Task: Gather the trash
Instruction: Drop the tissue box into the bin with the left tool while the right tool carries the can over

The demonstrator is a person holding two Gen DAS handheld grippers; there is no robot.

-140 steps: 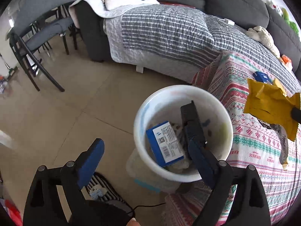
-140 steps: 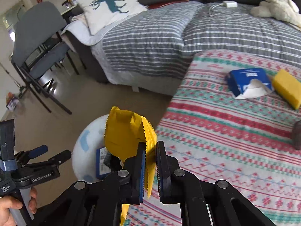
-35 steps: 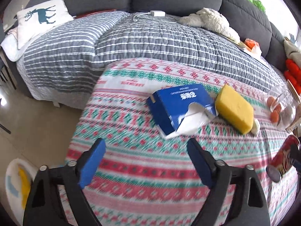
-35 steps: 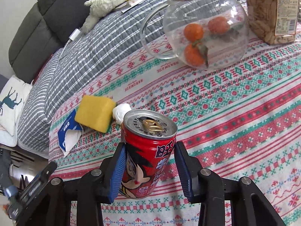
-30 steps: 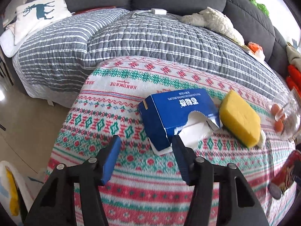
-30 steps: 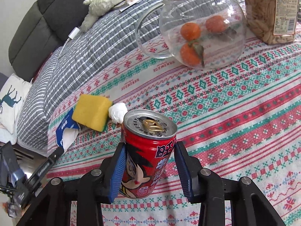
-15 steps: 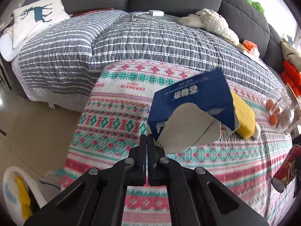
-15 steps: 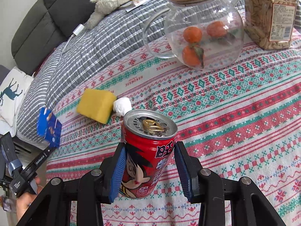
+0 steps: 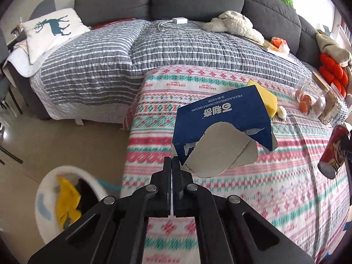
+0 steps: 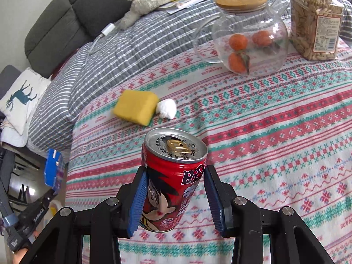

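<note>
My left gripper (image 9: 171, 161) is shut on the lower left corner of a torn blue biscuit box (image 9: 222, 118), which hangs above the patterned tablecloth (image 9: 253, 198). The same blue box (image 10: 53, 168) shows at the far left of the right wrist view, off the table's edge. My right gripper (image 10: 175, 187) is shut on an opened red drink can (image 10: 173, 176), held upright above the cloth; the can (image 9: 333, 151) also shows at the right edge of the left wrist view. A white bin (image 9: 44, 202) on the floor at lower left holds a yellow wrapper (image 9: 66, 202).
On the tablecloth (image 10: 275, 132) lie a yellow sponge (image 10: 136, 106) and a white crumpled tissue (image 10: 166, 108). Behind them stand a glass pot with oranges (image 10: 244, 37) and a snack jar (image 10: 316, 19). A grey sofa with a striped quilt (image 9: 143, 50) borders the table.
My left gripper closed on the blue box and lifted it off the table, drawing back toward the table's left edge. The right gripper rose a little with the can.
</note>
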